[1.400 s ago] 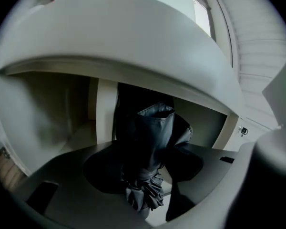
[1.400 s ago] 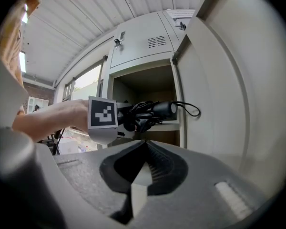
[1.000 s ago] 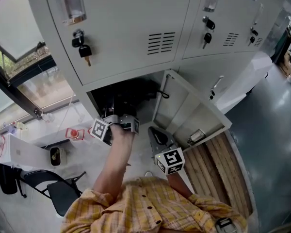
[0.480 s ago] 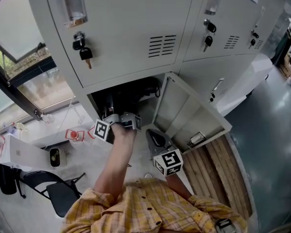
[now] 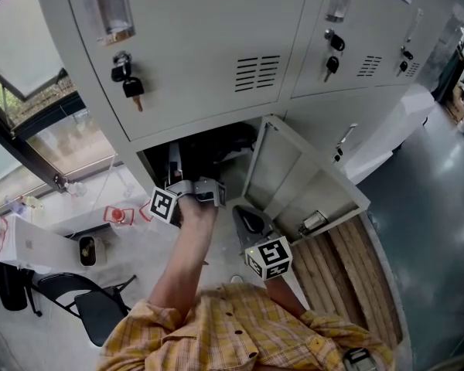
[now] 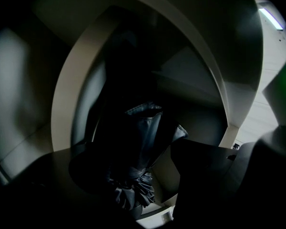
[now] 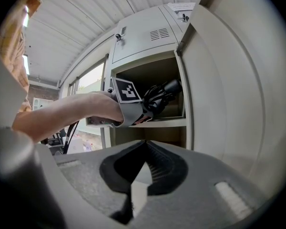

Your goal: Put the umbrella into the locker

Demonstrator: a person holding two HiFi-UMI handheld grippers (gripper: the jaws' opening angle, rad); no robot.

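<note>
The folded black umbrella [image 6: 138,142] lies inside the open lower locker [image 5: 151,161], a dark mass [image 5: 216,147] in the head view. My left gripper [image 5: 187,178] reaches into the locker's mouth, its marker cube just outside. In the left gripper view the umbrella's gathered cloth sits between the jaws of the left gripper [image 6: 133,151]. Those jaws are opening, and a pale gap shows beside the right one. The right gripper view has the umbrella's end [image 7: 170,86] poking past the left gripper [image 7: 136,109]. My right gripper [image 7: 144,144] is shut and empty, low before the locker [image 5: 250,219].
The locker's door [image 5: 294,178] stands open to the right of the compartment. Keys hang in the locks of the upper lockers [image 5: 127,82]. Wooden slats [image 5: 356,269] lie on the floor at right. A black chair [image 5: 85,300] and a window are at left.
The left hand has stayed at the locker's mouth and tipped a little. A pale upright strip now shows beside it inside the compartment. The right gripper has not moved.
</note>
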